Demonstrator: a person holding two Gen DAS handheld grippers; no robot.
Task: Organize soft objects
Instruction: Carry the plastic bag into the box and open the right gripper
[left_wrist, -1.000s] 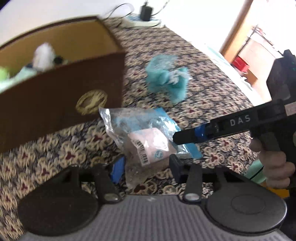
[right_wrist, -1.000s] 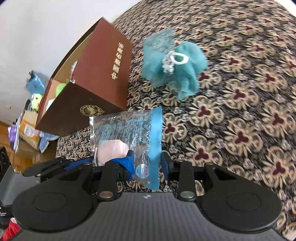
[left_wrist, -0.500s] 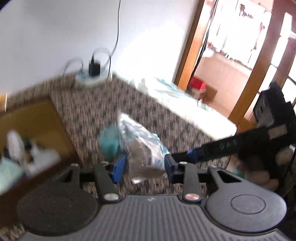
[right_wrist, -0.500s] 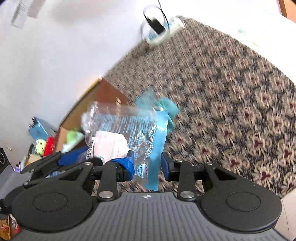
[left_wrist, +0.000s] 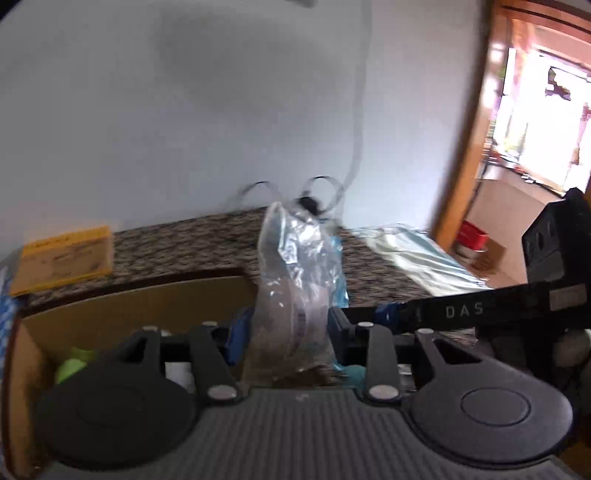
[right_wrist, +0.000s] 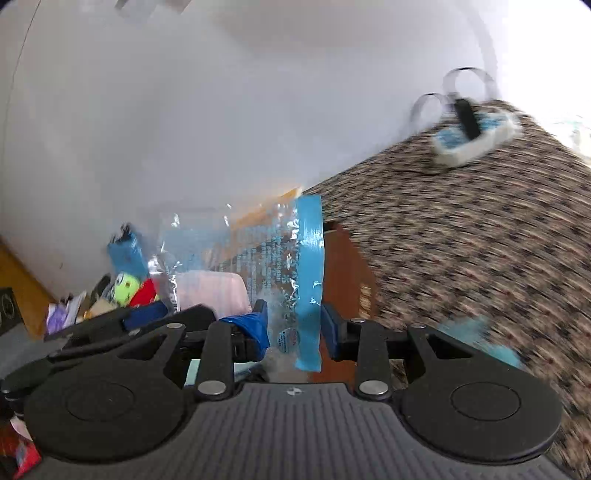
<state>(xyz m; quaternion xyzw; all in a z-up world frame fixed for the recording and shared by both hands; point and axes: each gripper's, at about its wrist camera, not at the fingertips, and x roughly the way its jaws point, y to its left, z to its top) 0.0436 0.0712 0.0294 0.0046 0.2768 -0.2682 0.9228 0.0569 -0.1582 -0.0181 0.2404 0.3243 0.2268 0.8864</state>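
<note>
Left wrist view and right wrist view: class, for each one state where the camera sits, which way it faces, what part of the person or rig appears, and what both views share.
Left wrist: on the left claw, facing wall and brown box; the right claw's arm shows at right.
Right wrist: on the right claw, facing wall and patterned table; the left claw's tip pokes in.
Shared: the clear plastic bag, gripped by both.

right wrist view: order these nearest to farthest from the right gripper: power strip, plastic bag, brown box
1. plastic bag: between the fingers of the right gripper, its blue strip hanging there.
2. brown box: just behind the bag, on the patterned cover.
3. power strip: far at the upper right, near the wall.
</note>
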